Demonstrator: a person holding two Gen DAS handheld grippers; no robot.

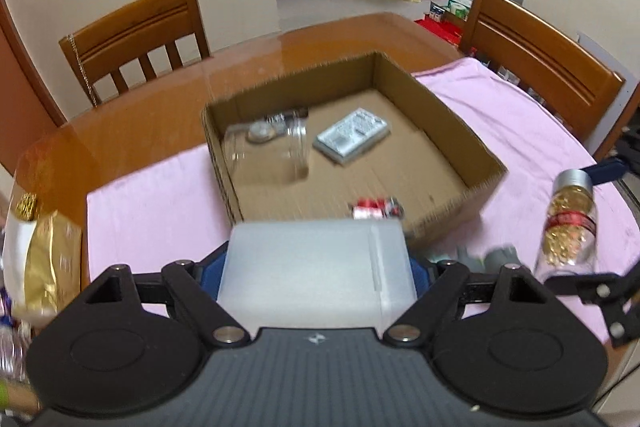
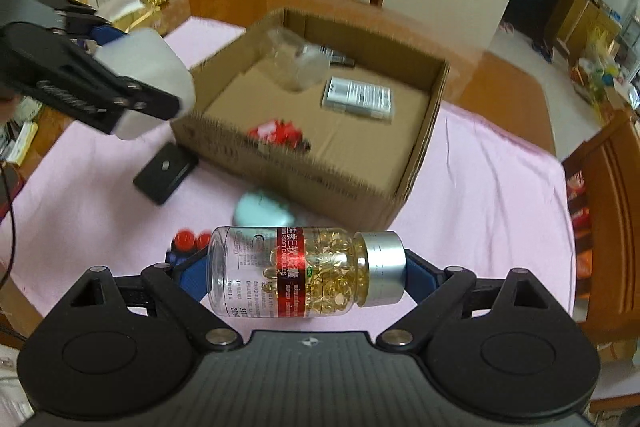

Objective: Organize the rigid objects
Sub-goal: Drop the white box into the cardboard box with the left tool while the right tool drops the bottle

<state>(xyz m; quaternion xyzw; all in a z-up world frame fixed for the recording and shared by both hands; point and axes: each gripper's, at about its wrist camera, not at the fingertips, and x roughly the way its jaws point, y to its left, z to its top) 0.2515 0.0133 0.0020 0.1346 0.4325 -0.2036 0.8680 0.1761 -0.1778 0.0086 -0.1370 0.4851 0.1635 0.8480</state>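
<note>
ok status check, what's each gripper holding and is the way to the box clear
Left gripper shut on white plastic box. Right gripper shut on capsule bottle. Cardboard box ahead, top open, nothing blocking.

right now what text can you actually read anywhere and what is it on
"SOFT CAPSULES": red label band of the capsule bottle held in the right gripper, beside Chinese characters I cannot make out.
Bottle's side panel: fine print, too small to read.
White packet in the cardboard box: printed, blurred.
White plastic container in the left gripper: no text visible.
</note>
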